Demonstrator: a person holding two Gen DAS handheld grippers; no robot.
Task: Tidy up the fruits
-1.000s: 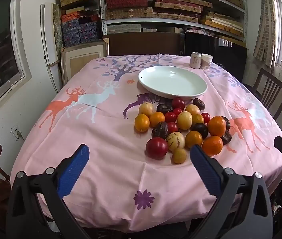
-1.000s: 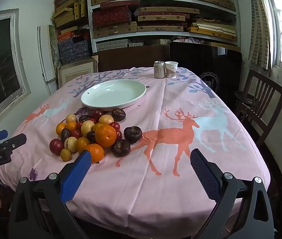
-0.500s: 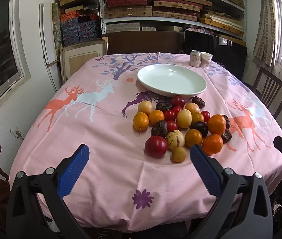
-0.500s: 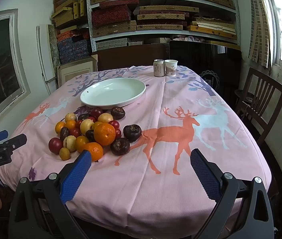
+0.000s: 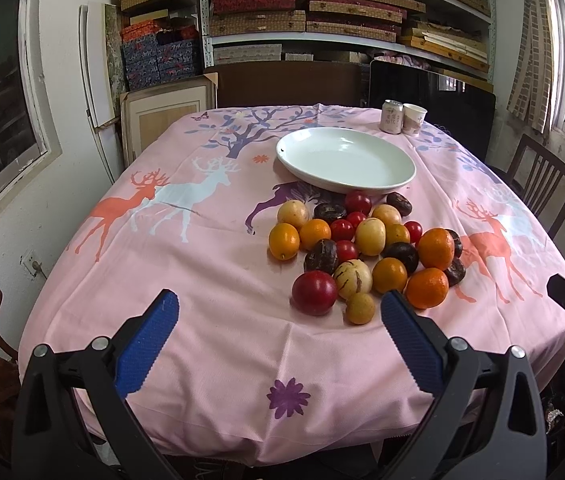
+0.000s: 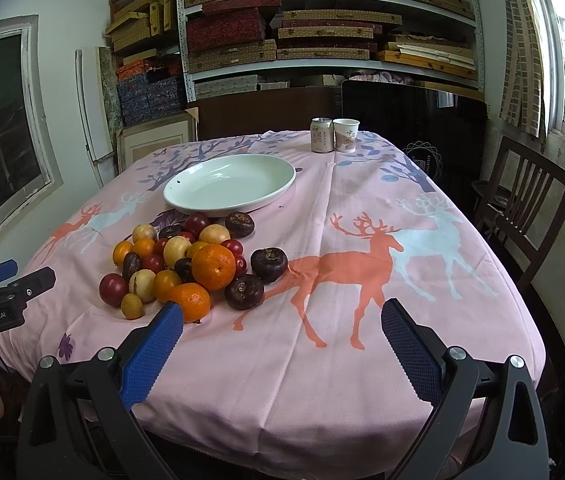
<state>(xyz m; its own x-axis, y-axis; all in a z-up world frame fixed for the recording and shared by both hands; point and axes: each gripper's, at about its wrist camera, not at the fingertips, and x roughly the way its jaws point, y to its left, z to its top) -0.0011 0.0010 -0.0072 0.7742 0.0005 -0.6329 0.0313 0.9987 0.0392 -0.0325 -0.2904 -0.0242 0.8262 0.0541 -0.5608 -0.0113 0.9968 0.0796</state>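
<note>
1. Left wrist view: the left hand-held gripper hangs with jaws wide apart and empty. The heaped mixed round fruits touch each other beside the empty white ceramic plate; pulling one may roll its neighbours.
2. Right wrist view: the right hand-held gripper is likewise spread and empty. The pink deer-print cloth covering the bench may slide or snag under a low approach.

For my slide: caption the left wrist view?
Open left gripper facing piled mixed fruits before an empty white plate.
</note>
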